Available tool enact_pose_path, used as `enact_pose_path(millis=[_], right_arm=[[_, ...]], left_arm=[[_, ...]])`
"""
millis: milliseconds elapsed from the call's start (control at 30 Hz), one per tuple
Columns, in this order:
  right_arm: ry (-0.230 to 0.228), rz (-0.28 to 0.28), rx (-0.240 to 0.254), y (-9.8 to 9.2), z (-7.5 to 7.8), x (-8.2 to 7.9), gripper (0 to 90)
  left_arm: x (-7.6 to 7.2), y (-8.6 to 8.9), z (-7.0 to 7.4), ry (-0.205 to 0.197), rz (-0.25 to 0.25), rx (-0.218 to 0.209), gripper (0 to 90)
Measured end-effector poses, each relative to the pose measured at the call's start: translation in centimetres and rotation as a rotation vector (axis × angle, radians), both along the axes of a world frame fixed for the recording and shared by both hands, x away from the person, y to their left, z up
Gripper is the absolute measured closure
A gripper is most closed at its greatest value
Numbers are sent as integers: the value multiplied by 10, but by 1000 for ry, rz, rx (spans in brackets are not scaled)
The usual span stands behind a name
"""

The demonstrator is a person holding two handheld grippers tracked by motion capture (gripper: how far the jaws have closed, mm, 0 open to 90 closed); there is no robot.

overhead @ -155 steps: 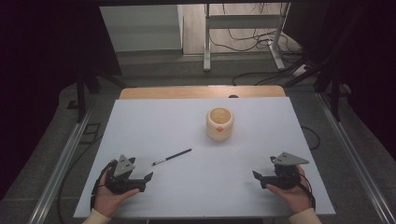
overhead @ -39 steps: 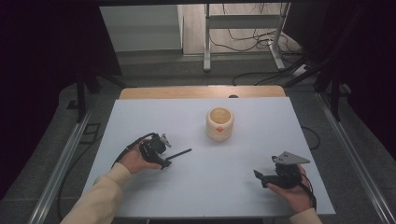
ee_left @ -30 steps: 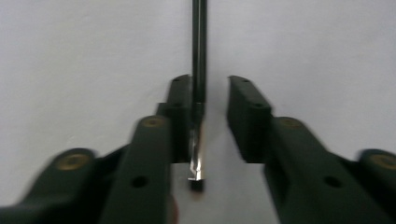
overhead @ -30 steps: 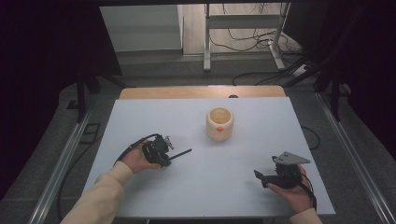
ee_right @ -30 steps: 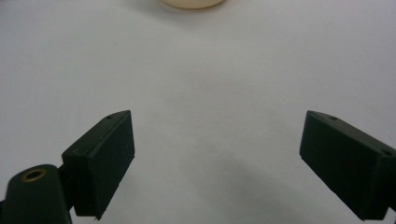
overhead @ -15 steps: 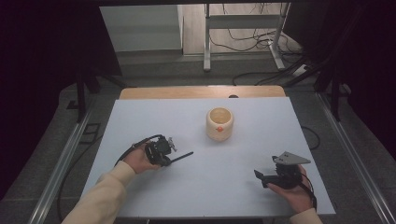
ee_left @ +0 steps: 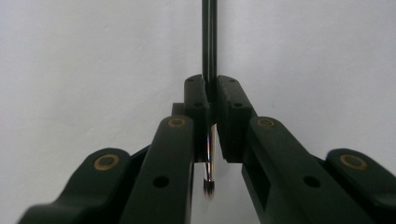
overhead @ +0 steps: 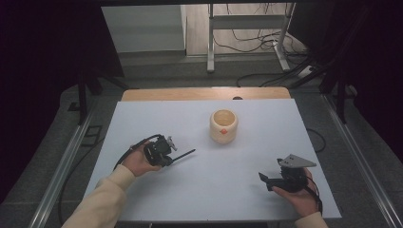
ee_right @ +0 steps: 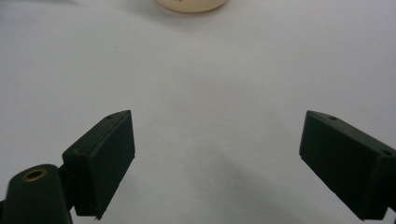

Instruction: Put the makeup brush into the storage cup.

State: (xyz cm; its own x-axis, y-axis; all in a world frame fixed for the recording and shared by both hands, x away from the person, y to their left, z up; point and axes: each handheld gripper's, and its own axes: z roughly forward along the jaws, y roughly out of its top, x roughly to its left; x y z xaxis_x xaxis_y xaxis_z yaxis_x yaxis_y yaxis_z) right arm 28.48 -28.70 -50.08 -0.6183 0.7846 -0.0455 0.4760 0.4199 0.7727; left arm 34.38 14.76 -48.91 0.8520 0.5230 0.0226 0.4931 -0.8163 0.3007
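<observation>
Step in hand: grasp of the brush [overhead: 183, 155]. The left claw [ee_left: 211, 100] is closed on the thin black handle of the brush, pads pressed to either side of the shaft. In the left gripper view the handle runs straight ahead from the pads, and the bristle tip [ee_left: 208, 186] hangs back between the jaw arms. In the high view the left claw [overhead: 167, 153] sits at the left-centre of the white surface [overhead: 247, 204], and the free end of the handle points toward the cup [overhead: 223, 125]. Whether the brush is lifted clear of the surface or rests on it cannot be told.

The right claw [ee_right: 215, 154] is wide open and holds nothing. It rests low at the near right of the surface [overhead: 266, 179], aimed toward the cup, well apart from it.

Next move, as judged: lift the brush, tilt it toward upright, carry it over the cup mouth and lower it in. The thin handle may pivot in the pads, so a firm grip is needed. The right claw is free to steady the cup.

Container: one cream cup with an orange mark on its side, upright near mid-surface. Its visible interior appears empty.
</observation>
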Motion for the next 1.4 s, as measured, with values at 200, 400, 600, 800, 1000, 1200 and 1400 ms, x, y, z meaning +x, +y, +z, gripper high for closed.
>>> enact_pose_path(millis=[200,400,600,800,1000,1200,1400], right_arm=[[-3,-2,1,0,0,0,106],[-4,-4,2,0,0,0,106],[-4,-2,0,0,0,0,106],[-4,-4,1,0,0,0,106],[-7,-3,0,1,0,0,106],[-7,-2,1,1,1,0,106],[-3,-1,13,2,1,-1,106]], left_arm=[[-1,5,9,-25,21,-23,839],[-4,5,18,-46,22,-27,839],[-7,1,24,-60,16,-27,839],[-9,-2,29,-74,16,-41,839],[-15,-5,32,-83,12,-65,839],[-22,-8,36,-102,11,-105,839],[-27,-14,35,-110,-1,-118,839]])
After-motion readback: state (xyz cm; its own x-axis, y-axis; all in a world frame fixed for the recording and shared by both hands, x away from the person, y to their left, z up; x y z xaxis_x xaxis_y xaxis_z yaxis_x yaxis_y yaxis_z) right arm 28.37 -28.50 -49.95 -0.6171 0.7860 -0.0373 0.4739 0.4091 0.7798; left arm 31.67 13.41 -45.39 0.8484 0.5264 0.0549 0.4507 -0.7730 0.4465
